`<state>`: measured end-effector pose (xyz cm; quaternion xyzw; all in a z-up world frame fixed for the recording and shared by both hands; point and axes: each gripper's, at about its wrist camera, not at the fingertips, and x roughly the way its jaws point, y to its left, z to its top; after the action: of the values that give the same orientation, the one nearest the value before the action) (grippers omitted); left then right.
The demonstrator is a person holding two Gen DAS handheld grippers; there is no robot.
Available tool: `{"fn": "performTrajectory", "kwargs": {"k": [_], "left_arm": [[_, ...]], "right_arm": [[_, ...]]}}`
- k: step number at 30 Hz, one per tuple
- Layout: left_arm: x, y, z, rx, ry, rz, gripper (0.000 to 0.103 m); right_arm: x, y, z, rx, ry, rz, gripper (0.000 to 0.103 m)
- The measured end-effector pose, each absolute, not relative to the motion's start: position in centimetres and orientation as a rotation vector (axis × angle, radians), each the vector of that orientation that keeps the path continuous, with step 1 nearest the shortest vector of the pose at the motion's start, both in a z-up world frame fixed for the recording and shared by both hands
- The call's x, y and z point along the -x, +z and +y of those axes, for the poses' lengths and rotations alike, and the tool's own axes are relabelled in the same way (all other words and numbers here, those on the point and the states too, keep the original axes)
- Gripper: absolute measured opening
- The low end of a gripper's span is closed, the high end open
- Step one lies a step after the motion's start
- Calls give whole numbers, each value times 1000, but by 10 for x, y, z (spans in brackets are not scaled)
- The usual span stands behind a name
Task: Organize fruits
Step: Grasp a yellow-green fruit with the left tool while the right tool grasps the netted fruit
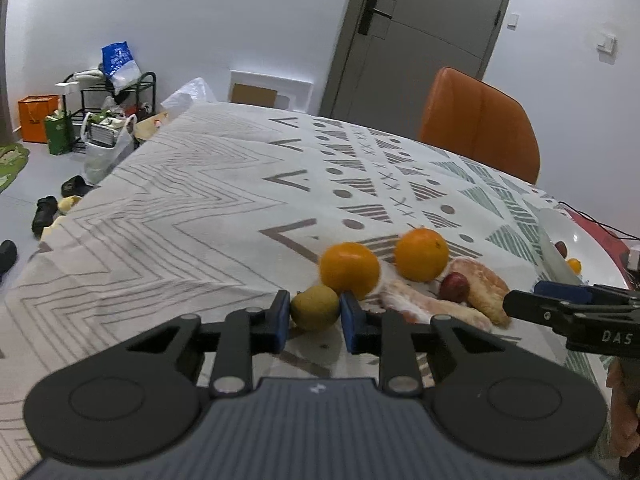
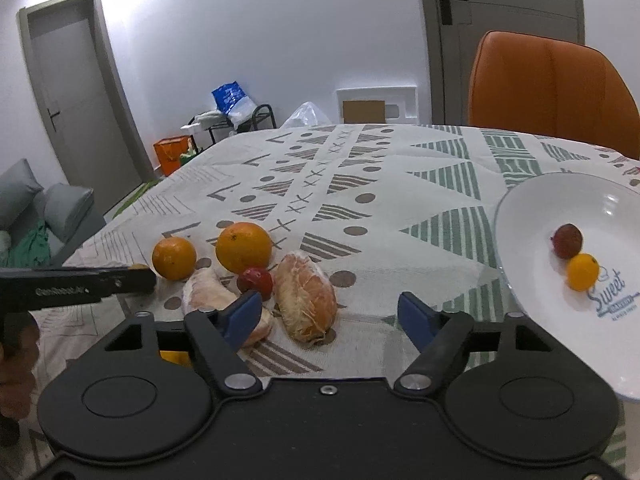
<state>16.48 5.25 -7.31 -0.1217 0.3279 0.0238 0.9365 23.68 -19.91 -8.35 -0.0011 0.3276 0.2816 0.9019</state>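
My left gripper (image 1: 315, 317) is shut on a small yellow-green fruit (image 1: 315, 307), its blue pads touching both sides, low over the patterned tablecloth. Just beyond it sit two oranges (image 1: 350, 270) (image 1: 421, 255), a small red fruit (image 1: 454, 286) and two peeled citrus segments (image 1: 484, 284) (image 1: 424, 306). My right gripper (image 2: 330, 316) is wide open, with one peeled segment (image 2: 306, 296) lying between its fingers, nearer the left one. The white plate (image 2: 540, 200) at the right holds a dark red fruit (image 2: 567, 241) and a small orange fruit (image 2: 583, 277).
An orange chair (image 2: 552, 88) stands behind the table's far right edge. The tablecloth (image 2: 360, 168) stretches back beyond the fruits. A yellow-orange object (image 2: 174, 358) shows under my right gripper's frame. Bags and a rack (image 1: 112, 108) stand on the floor at the left.
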Motion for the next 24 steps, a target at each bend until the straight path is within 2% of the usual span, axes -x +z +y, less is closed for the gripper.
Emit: {"fn": "performTrajectory", "kwargs": {"k": [11, 19, 21, 24], "left_arm": [[-158, -69, 69, 258, 105, 640, 25], [-156, -71, 74, 262, 118, 644, 25], [-156, -70, 74, 260, 113, 643, 25], [-157, -69, 71, 262, 102, 640, 25]], "right_arm": [[-245, -89, -179, 77, 613, 688, 53], [-241, -91, -161, 192, 608, 645, 49], [-240, -91, -160, 207, 615, 639, 39], [-238, -88, -161, 215, 619, 640, 35]]}}
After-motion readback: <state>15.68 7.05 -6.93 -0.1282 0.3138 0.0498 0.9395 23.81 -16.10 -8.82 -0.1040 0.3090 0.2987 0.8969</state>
